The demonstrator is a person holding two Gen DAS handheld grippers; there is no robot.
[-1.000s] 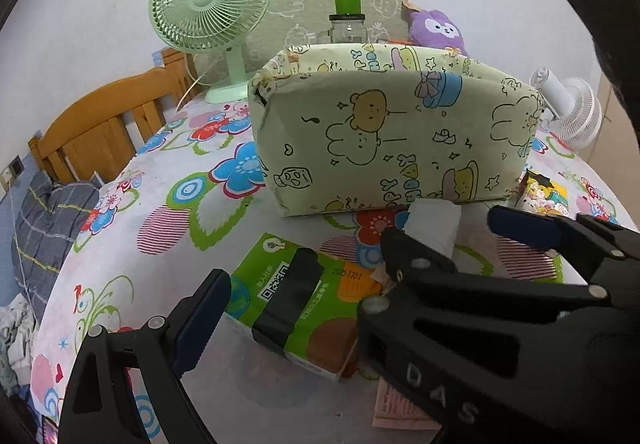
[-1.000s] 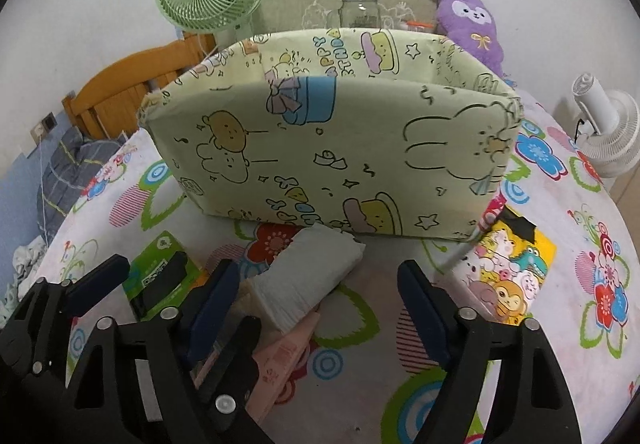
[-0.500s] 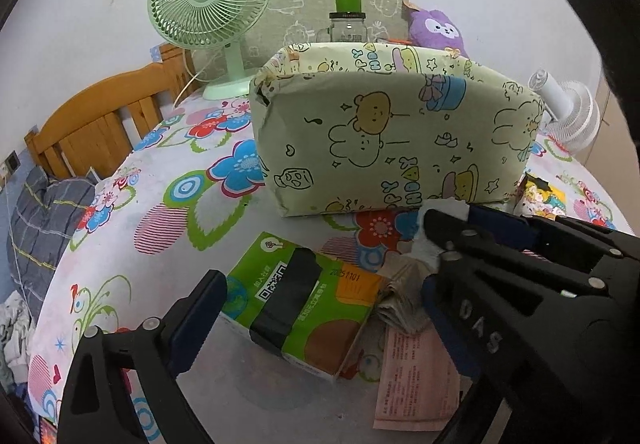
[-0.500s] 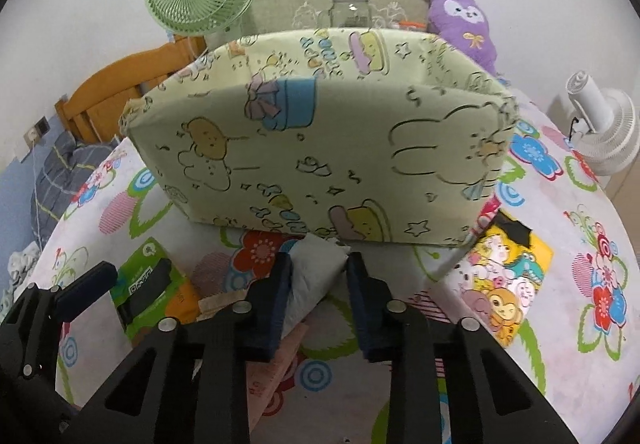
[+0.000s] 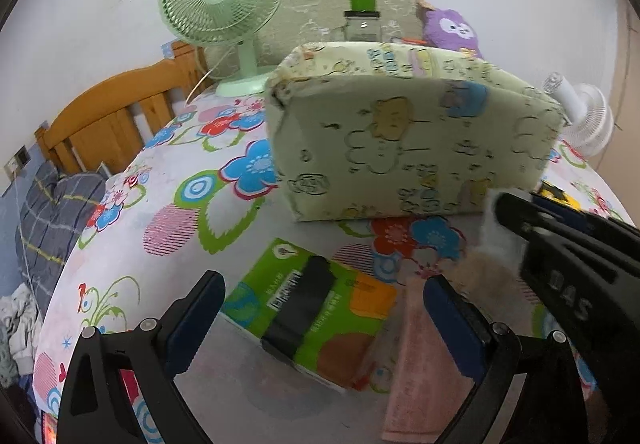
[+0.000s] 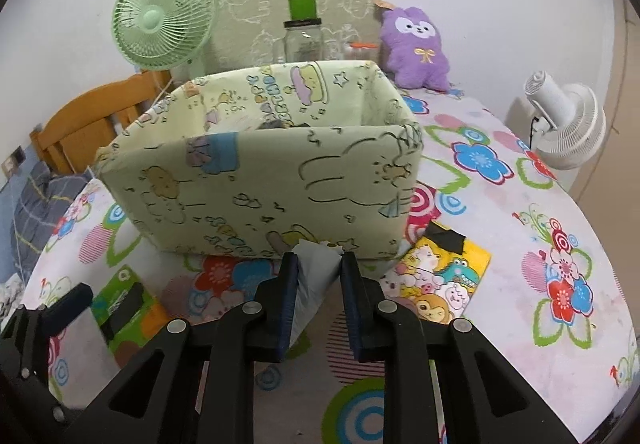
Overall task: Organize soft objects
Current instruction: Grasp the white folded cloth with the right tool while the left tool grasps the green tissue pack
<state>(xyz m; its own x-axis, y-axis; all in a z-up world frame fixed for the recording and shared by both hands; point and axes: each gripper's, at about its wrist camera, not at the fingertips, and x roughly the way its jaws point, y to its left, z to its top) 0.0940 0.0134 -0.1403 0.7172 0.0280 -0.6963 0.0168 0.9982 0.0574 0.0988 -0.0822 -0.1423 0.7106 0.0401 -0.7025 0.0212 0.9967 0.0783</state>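
My right gripper (image 6: 318,276) is shut on a white soft pack (image 6: 314,276) and holds it up in front of the pale green cartoon-print fabric bin (image 6: 264,187). In the left wrist view the right gripper (image 5: 560,244) comes in from the right with the white pack (image 5: 490,232) in it, near the bin (image 5: 408,139). My left gripper (image 5: 324,308) is open and empty over a green tissue pack (image 5: 312,304). A pink cloth (image 5: 416,372) lies to the right of that pack.
A green fan (image 6: 162,25), a glass jar (image 6: 303,37) and a purple plush (image 6: 416,47) stand behind the bin. A white fan (image 6: 568,123) stands at the right. A cartoon-print pack (image 6: 436,280) lies right of the bin. A wooden chair (image 5: 116,115) is at the left.
My right gripper closed on the white pack and lifted it off the table, rising so the bin's inside shows. The left gripper shifted slightly and stayed open.
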